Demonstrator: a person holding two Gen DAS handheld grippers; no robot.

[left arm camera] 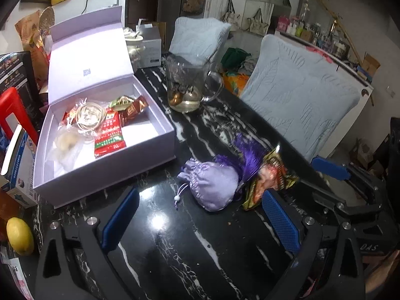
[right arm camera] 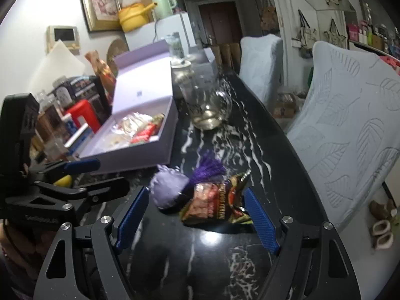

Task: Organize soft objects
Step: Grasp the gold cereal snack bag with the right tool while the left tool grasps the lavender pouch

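On the black marble table (left arm camera: 190,245) lay 3 soft things bunched together: a lilac satin drawstring pouch (left arm camera: 215,187), a purple tassel (left arm camera: 246,155) draped against it, and a crinkled snack packet (left arm camera: 270,175) touching the pouch on its far side. They sat just beside the front corner of an open lilac gift box (left arm camera: 105,135), whose lid stood upright and which held red sachets and a coil of cord. Behind them stood a glass mug (left arm camera: 187,85) with a little liquid in it, and 2 pale blue quilted chair backs (left arm camera: 300,100) lined the table's edge.

The left gripper (left arm camera: 200,225) hung over the table with its blue-padded jaws spread wide and nothing in them; the pouch lay ahead of the gap, nearer the right-hand pad. The right gripper (right arm camera: 197,215) was likewise wide open and empty, its jaws set to either side of the snack packet (right arm camera: 215,205) without touching it, the pouch (right arm camera: 167,190) and tassel (right arm camera: 207,168) just beyond. A yellow lemon (left arm camera: 20,236) rested at the table's near-left corner.
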